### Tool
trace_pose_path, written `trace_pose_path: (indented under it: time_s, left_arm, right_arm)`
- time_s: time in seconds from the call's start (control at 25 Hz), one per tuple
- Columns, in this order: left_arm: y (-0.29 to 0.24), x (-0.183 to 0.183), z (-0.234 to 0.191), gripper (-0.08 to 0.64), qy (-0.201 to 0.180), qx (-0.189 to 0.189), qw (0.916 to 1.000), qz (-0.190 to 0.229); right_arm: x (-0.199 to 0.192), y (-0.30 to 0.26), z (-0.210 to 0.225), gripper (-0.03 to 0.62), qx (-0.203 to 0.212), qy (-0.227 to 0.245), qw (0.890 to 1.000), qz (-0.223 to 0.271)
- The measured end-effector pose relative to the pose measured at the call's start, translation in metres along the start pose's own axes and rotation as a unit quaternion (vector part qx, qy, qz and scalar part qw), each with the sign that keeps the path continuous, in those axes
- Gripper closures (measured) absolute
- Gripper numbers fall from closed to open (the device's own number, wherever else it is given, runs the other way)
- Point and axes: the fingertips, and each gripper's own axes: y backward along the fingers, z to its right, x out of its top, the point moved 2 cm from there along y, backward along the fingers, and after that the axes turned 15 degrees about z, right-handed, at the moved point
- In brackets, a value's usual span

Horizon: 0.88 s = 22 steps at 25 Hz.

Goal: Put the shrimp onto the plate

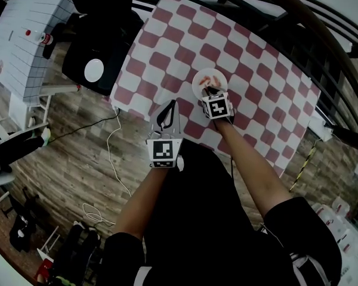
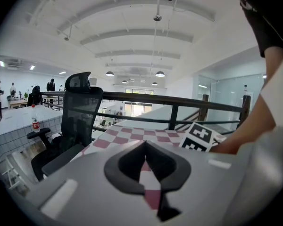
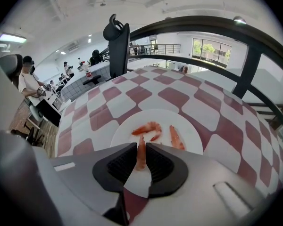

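Your R gripper (image 3: 141, 147) has its jaws pinched on a shrimp (image 3: 141, 157), right over the near rim of the plate (image 3: 193, 134). On it lie two more shrimp (image 3: 148, 127). L gripper (image 2: 145, 145): tips together, nothing between, above the checked cloth (image 2: 132, 133). Office chair (image 2: 78, 114) beyond.

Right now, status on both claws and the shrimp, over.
Left claw shut, empty. Right claw shut on held shrimp, above near rim of plate. Two more shrimp lie on plate. Nothing in the way.
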Motion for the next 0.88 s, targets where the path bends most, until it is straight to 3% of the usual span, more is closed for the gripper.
trace_pose_path:
  time_s: [0.68, 0.88]
  left_arm:
    - [0.002, -0.007, -0.009, 0.551, 0.013, -0.002, 0.9999, -0.011]
    - [0.007, -0.002, -0.013, 0.551, 0.002, -0.006, 1.0000, -0.005]
  right_arm:
    - [-0.001, -0.006, 0.005, 0.520, 0.004, -0.013, 1.000, 0.000]
    - [0.003, -0.001, 0.007, 0.495, -0.001, -0.034, 0.999, 0.025]
